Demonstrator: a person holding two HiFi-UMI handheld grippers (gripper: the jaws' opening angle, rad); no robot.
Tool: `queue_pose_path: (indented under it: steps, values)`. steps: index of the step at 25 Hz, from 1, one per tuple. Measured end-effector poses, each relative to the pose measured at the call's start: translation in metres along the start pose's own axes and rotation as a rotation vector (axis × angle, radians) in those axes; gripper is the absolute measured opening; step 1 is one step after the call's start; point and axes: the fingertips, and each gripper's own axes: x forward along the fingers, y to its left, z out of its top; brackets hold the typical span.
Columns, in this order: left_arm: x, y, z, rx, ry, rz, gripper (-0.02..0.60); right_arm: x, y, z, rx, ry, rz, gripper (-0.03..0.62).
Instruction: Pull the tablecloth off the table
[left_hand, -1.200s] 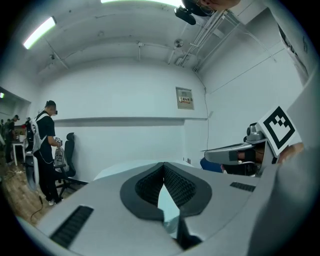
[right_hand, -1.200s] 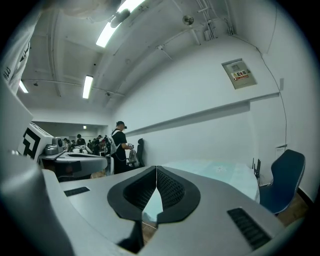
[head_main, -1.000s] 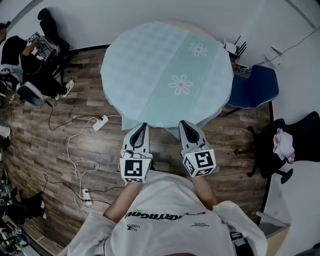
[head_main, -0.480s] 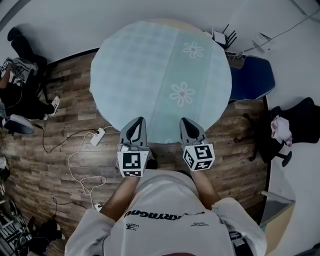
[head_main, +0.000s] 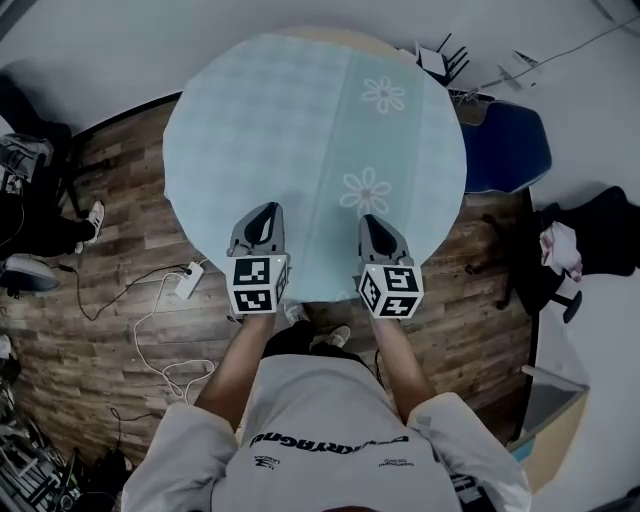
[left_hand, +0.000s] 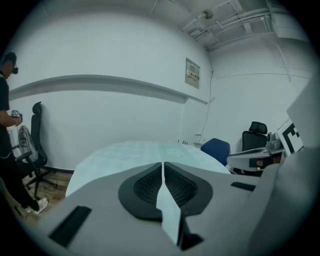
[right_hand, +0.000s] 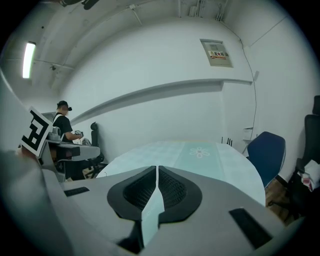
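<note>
A round table wears a pale blue-green tablecloth (head_main: 300, 130) with flower prints, which hangs over the rim. My left gripper (head_main: 260, 215) and right gripper (head_main: 372, 225) hover side by side over the near part of the tabletop, pointing across it. In the left gripper view the left gripper (left_hand: 163, 165) is shut, with a thin strip of the tablecloth (left_hand: 140, 152) pinched between its dark pads. The right gripper (right_hand: 157, 170) in its own view looks the same, shut on a strip of the tablecloth (right_hand: 190, 152). How the held fold joins the cloth's edge is hidden under the grippers.
A blue chair (head_main: 505, 150) stands at the table's right and a black chair (head_main: 590, 250) with a pink cloth further right. A power strip (head_main: 187, 282) and cables lie on the wood floor at left. A person (right_hand: 62, 125) is by the left wall.
Both grippers, shut throughout, have moved from the cloth's hanging near edge to above the tabletop. The view has come closer to the table.
</note>
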Motion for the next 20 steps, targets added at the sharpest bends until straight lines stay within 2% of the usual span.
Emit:
queue_pose_path:
  steps: [3, 6, 9, 13, 20]
  values:
    - [0.034, 0.012, -0.007, -0.014, 0.043, -0.001, 0.077, 0.028, -0.012, -0.012, 0.006, 0.043, -0.020, 0.037]
    - [0.065, 0.026, -0.017, -0.026, 0.057, 0.020, 0.095, 0.060, -0.028, -0.025, 0.012, 0.080, -0.044, 0.046]
    - [0.095, 0.035, -0.029, -0.022, 0.081, 0.025, 0.147, 0.093, -0.045, -0.036, 0.032, 0.118, -0.081, 0.105]
    - [0.125, 0.046, -0.049, -0.030, 0.119, 0.029, 0.147, 0.130, -0.058, -0.051, 0.054, 0.161, -0.091, 0.197]
    - [0.173, 0.073, -0.083, 0.009, 0.205, 0.048, 0.232, 0.187, -0.075, -0.078, 0.064, 0.241, -0.090, 0.278]
